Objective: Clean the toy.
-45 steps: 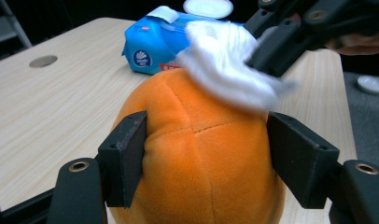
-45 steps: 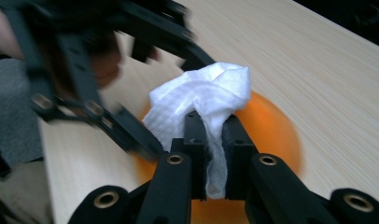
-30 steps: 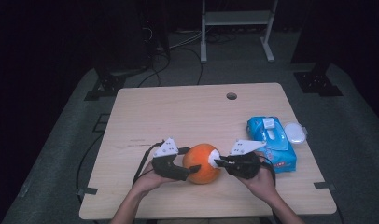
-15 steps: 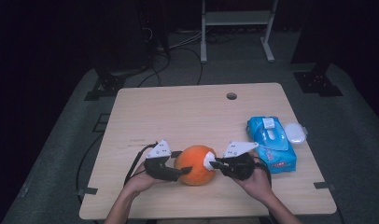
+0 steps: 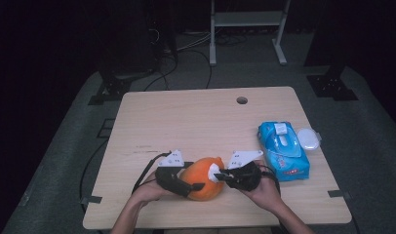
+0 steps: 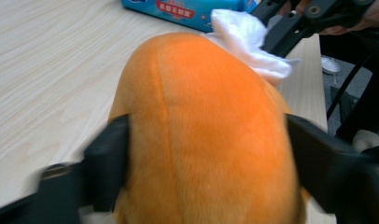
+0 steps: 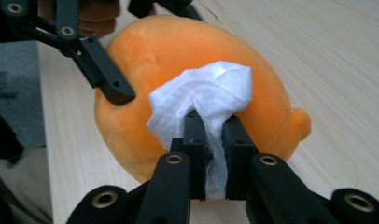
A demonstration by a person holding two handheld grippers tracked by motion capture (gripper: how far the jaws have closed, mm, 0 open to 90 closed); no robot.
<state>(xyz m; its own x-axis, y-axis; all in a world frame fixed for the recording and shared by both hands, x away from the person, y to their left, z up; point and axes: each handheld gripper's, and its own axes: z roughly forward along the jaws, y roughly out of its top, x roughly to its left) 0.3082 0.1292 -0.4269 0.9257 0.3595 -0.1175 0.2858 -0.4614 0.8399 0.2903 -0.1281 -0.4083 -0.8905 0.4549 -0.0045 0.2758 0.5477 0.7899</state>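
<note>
Orange plush toy (image 5: 204,178), one, lying at the near edge of the worktop (image 5: 196,122), being gripped on both flanks by the left hand-held gripper (image 6: 206,154), whose jaws have just been opening slightly. White wipe (image 7: 211,93), one, being pinched by the right hand-held gripper (image 7: 211,140) and pressed against the toy; blue wipes pack (image 5: 283,148) lying just beside. Risk: the loosening left grip is likely letting the toy roll under the wiping pressure.

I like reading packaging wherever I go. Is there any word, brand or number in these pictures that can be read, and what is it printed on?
Blue wipes pack: a red label with pale characters on its side, seen in the left gripper view, too blurred to read.
Top of the same pack, high view: print too small to read.
Table: faint marks near its left middle, too small to read.
Orange plush toy and white wipe: no text.
</note>
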